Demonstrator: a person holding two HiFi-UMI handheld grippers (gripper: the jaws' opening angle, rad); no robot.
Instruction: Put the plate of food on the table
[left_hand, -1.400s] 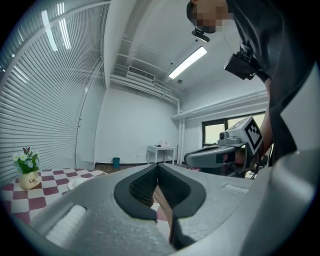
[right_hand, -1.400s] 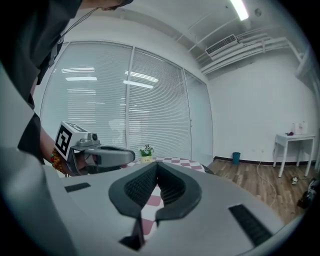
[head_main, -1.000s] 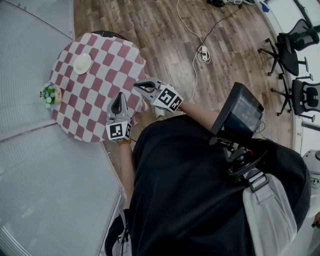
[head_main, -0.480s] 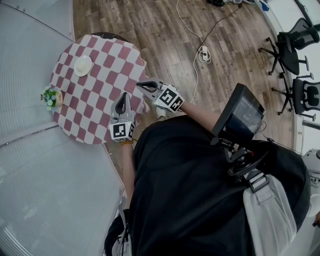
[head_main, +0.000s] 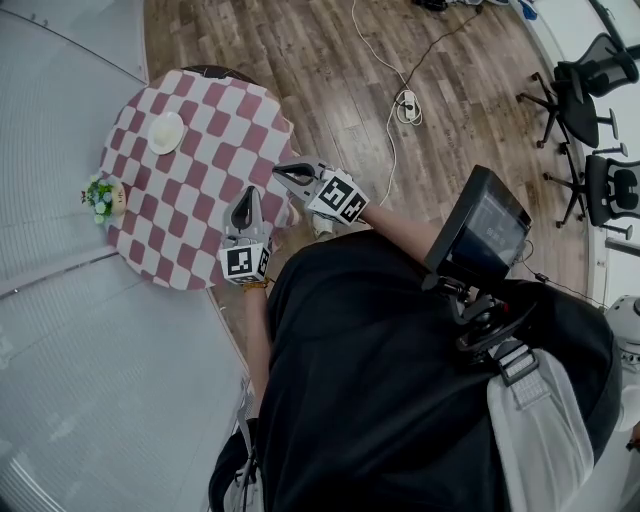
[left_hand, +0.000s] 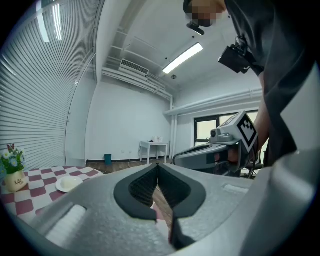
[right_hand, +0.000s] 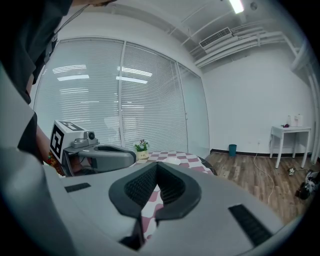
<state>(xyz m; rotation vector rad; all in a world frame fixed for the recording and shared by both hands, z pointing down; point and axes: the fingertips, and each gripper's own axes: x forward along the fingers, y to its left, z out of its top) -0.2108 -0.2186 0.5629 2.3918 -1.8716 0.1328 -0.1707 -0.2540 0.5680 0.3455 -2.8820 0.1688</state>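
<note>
A white plate of food (head_main: 165, 131) rests on the round table with the red-and-white checked cloth (head_main: 215, 110), toward its far side; the left gripper view shows this plate (left_hand: 69, 184) at lower left. Both grippers hover over the table's near edge, apart from the plate. My left gripper (head_main: 245, 193) is shut and holds nothing; its pads meet (left_hand: 157, 168). My right gripper (head_main: 279, 169), just to its right, also has its jaws together and empty (right_hand: 157, 169). Each gripper shows in the other's view: the right gripper (left_hand: 220, 150) and the left gripper (right_hand: 97, 152).
A small pot of flowers (head_main: 101, 194) stands at the table's left edge. Slatted blinds (head_main: 60, 330) run along the left. A power strip with cables (head_main: 407, 105) lies on the wood floor, and office chairs (head_main: 590, 100) stand at far right.
</note>
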